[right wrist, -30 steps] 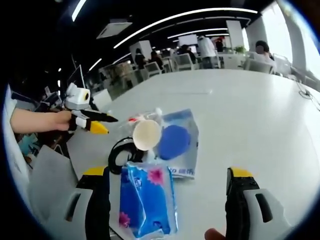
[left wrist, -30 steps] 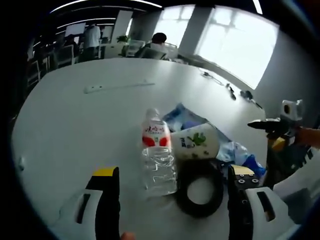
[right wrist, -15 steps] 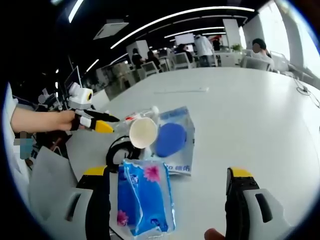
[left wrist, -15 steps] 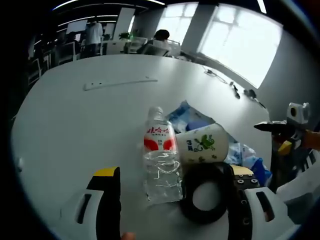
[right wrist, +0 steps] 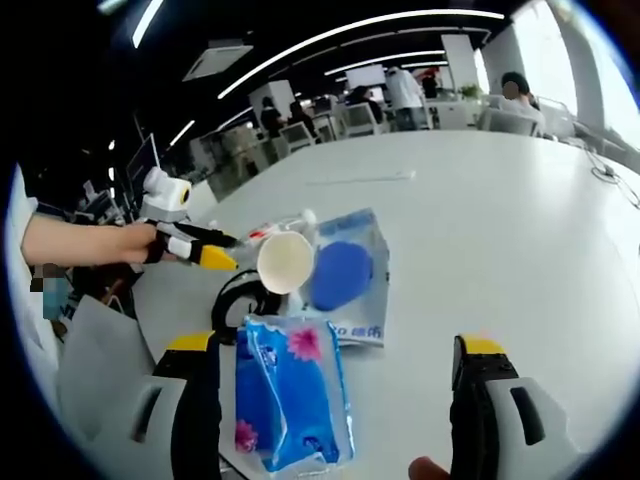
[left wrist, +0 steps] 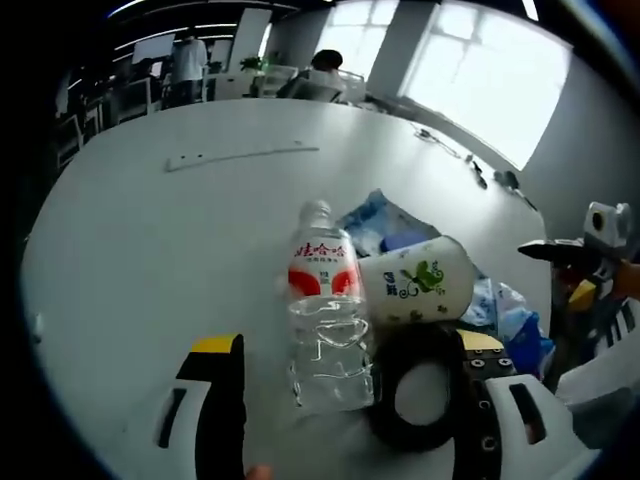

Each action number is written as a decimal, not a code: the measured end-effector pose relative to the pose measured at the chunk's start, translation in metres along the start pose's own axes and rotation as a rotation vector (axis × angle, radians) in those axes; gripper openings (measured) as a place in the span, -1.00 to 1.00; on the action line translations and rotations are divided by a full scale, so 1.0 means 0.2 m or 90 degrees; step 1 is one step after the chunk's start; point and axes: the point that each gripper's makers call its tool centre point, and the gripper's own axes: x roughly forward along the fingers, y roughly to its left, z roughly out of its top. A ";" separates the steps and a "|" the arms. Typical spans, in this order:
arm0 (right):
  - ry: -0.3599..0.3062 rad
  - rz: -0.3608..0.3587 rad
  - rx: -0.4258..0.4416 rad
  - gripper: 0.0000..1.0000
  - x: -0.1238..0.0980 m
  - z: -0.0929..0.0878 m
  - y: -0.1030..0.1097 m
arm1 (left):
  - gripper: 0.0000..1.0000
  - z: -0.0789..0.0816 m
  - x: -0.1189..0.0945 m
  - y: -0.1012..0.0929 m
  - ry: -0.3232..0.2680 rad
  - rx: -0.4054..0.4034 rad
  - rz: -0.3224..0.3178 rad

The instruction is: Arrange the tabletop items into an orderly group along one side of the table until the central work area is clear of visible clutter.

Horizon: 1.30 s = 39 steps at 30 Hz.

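A clear water bottle (left wrist: 325,310) with a red label lies on the white table (left wrist: 150,230), between the jaws of my open left gripper (left wrist: 348,343). Right of it, a white paper cup (left wrist: 420,280) with green print lies on its side above a black tape ring (left wrist: 420,390). Blue packets (left wrist: 378,222) lie behind them. My right gripper (right wrist: 335,345) is open over a blue tissue pack (right wrist: 295,390), which lies close to its left jaw. Beyond the pack are the cup (right wrist: 285,262), a blue round thing in a clear bag (right wrist: 345,275) and the ring (right wrist: 235,295). The left gripper (right wrist: 195,245) comes in from the left, near the cup.
A thin pale strip (left wrist: 240,157) lies far out on the table. Cables (left wrist: 470,175) run along the far right edge. The right gripper (left wrist: 575,260) shows at the right of the left gripper view. People and chairs (right wrist: 400,100) are beyond the table.
The left gripper has come a little closer to the bottle and cup, which now look larger. The items on the table lie where they were. The right gripper has hardly moved.
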 end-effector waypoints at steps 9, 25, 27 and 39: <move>0.001 -0.003 0.010 0.88 0.00 -0.02 -0.01 | 0.54 0.00 0.03 0.01 0.007 -0.004 0.010; 0.001 0.002 0.020 0.88 0.03 -0.01 0.00 | 0.44 -0.02 0.10 0.01 0.018 -0.013 0.013; -0.003 0.003 0.029 0.88 0.03 -0.01 0.00 | 0.42 -0.02 0.10 0.01 0.017 -0.007 0.016; 0.002 0.006 0.035 0.88 0.04 -0.03 0.01 | -0.14 -0.03 0.09 0.04 0.029 -0.007 0.025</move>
